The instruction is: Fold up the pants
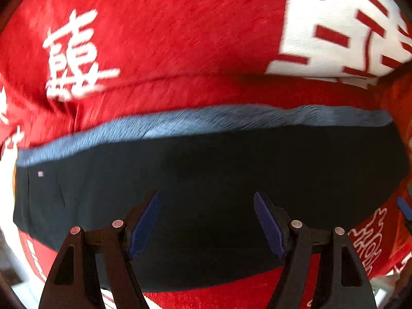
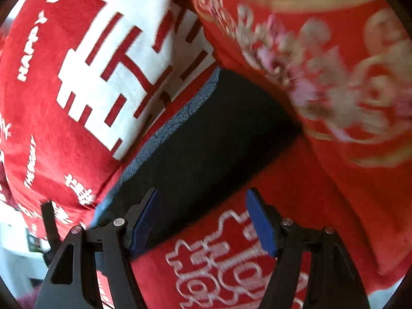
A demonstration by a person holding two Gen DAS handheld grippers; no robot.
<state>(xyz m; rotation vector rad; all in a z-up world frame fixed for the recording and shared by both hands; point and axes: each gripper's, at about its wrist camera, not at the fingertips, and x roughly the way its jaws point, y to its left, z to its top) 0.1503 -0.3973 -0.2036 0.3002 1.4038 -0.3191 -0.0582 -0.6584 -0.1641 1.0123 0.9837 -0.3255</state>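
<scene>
My left gripper [image 1: 206, 221] hangs nose-down over the pants [image 1: 206, 180], its blue pads [image 1: 144, 224] spread apart with only dark cloth showing between them, so it is released and grasps nothing. My right gripper [image 2: 203, 221] is tilted in from the side, also released, its pads parted over the near edge of the pants [image 2: 195, 139], where the dark fabric meets the red blanket [image 2: 64, 118]. The pants lie as a flat dark band across this red bedding with white lettering, a lighter blue-grey strip [image 1: 206, 121] along their far edge, which I take to be the inside of the fabric showing. I judge both tongs are lined up along the band to take hold for the next fold. A red patterned cushion or quilt [image 2: 334, 77] crowds the right side and covers that end of the pants, so I cannot tell where they stop. Motion blur smears the prints, and whether either pad touches the cloth I cannot make out.
</scene>
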